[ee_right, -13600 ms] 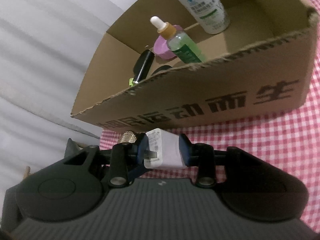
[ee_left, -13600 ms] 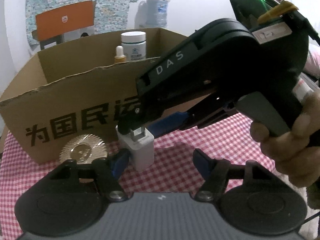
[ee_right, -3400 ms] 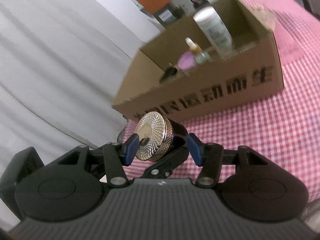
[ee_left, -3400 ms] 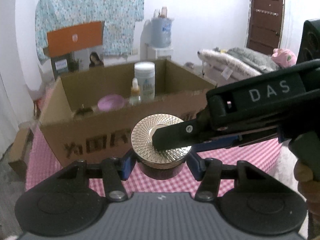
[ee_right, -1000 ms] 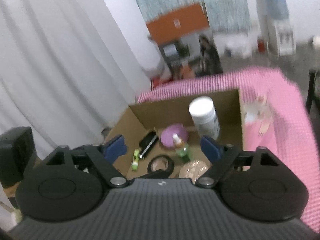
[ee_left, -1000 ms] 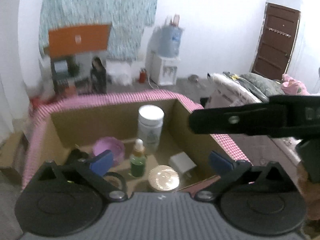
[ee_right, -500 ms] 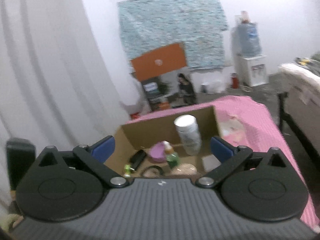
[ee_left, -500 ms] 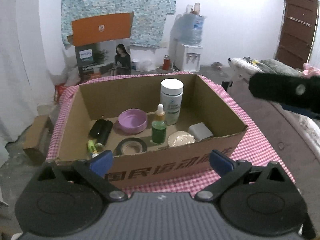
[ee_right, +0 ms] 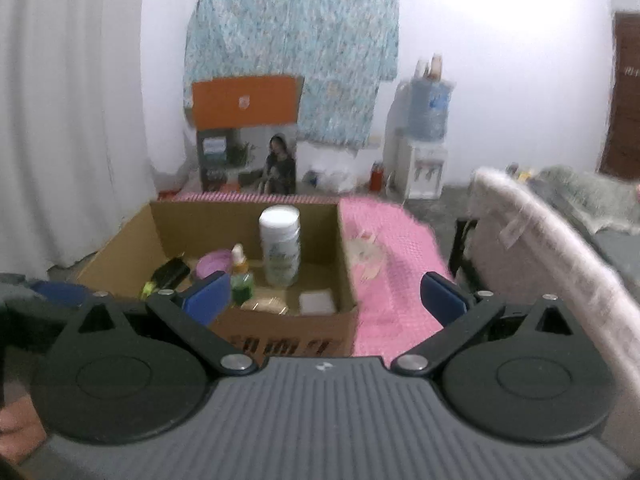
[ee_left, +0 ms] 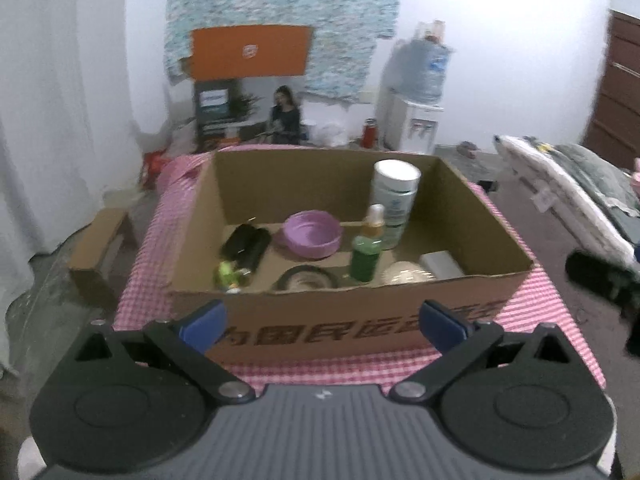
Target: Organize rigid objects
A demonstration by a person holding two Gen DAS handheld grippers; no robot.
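Both my left gripper and right gripper gape wide and empty, every item I can see sits inside the box, so sorting looks finished.

Dim, soft-blurred fisheye views, blown-out glare upper right, dark curved corners

surface: table with pink checked cloth | on it: open cardboard box, upright
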